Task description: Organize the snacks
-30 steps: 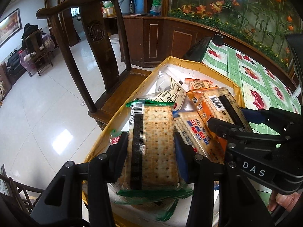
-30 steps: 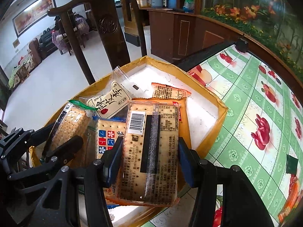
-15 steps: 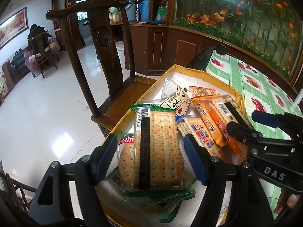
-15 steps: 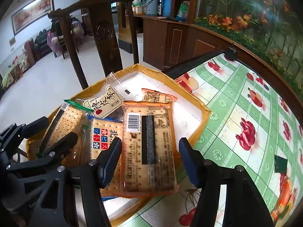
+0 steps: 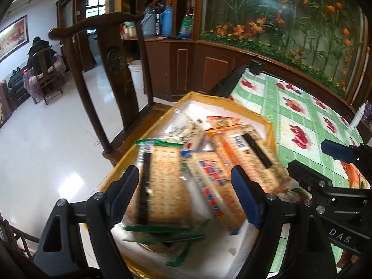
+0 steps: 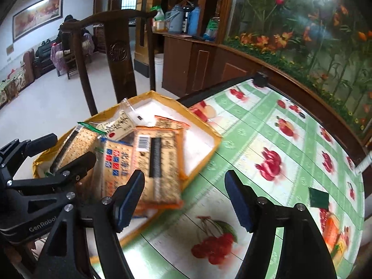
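Note:
A yellow-rimmed box (image 5: 269,127) (image 6: 216,137) holds several cracker packs. A green-trimmed pack (image 5: 160,181) (image 6: 74,144) lies at its left, a blue-labelled pack (image 5: 209,181) (image 6: 116,162) in the middle, an orange-trimmed pack (image 5: 253,158) (image 6: 158,160) at the right, and a white packet (image 5: 190,134) (image 6: 121,125) behind. My left gripper (image 5: 183,193) is open and empty above the green pack. My right gripper (image 6: 183,195) is open and empty, right of the orange pack, over the tablecloth.
The box sits at the corner of a table with a green fruit-print cloth (image 6: 279,144). A dark wooden chair (image 5: 111,69) stands just beyond the box. An orange snack pack (image 6: 332,230) lies at the table's right edge. A flower-painted wall (image 5: 290,18) runs behind.
Both grippers opened and let go of their cracker packs, which now lie in the box. Both pulled back and up; the right one shifted rightward over the tablecloth.

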The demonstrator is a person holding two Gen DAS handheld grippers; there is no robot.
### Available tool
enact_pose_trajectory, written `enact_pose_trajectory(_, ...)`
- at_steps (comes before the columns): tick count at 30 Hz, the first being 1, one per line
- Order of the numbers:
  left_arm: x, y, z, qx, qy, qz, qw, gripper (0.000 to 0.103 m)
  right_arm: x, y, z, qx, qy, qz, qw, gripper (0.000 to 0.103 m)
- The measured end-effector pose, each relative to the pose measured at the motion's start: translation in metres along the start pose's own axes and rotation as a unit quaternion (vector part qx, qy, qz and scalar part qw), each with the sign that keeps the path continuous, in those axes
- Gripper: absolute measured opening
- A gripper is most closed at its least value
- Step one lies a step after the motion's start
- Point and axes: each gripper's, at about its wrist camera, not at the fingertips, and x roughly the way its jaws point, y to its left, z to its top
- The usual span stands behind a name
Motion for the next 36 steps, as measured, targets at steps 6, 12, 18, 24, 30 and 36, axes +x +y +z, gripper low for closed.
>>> enact_pose_trajectory(6, -0.007, -0.033, 0.001, 0.023, -0.006, -0.019, 0.9995, 0.084, -0.015, -0.027, -0.017, 0.017, -0.001, -0.032, 0.999, 0.072)
enact_pose_trajectory(12, -0.011, -0.079, -0.003, 0.057, -0.003, -0.048, 0.9972, 0.084, -0.032, -0.058, -0.037, 0.037, -0.001, -0.067, 0.997, 0.076)
enact_pose_trajectory(18, -0.013, -0.127, -0.006, 0.092, 0.002, -0.073, 0.9930, 0.084, -0.047, -0.094, -0.060, 0.069, 0.006, -0.093, 0.993, 0.076)
enact_pose_trajectory(24, -0.017, -0.166, -0.011, 0.126, 0.001, -0.085, 0.9884, 0.084, -0.059, -0.129, -0.082, 0.104, 0.007, -0.108, 0.989, 0.076)
enact_pose_trajectory(30, -0.020, -0.200, -0.016, 0.150, 0.002, -0.094, 0.9842, 0.084, -0.067, -0.156, -0.100, 0.129, 0.011, -0.119, 0.984, 0.076)
enact_pose_trajectory(36, -0.018, -0.234, -0.021, 0.172, 0.010, -0.110, 0.9789, 0.084, -0.073, -0.183, -0.120, 0.153, 0.020, -0.127, 0.980, 0.077)
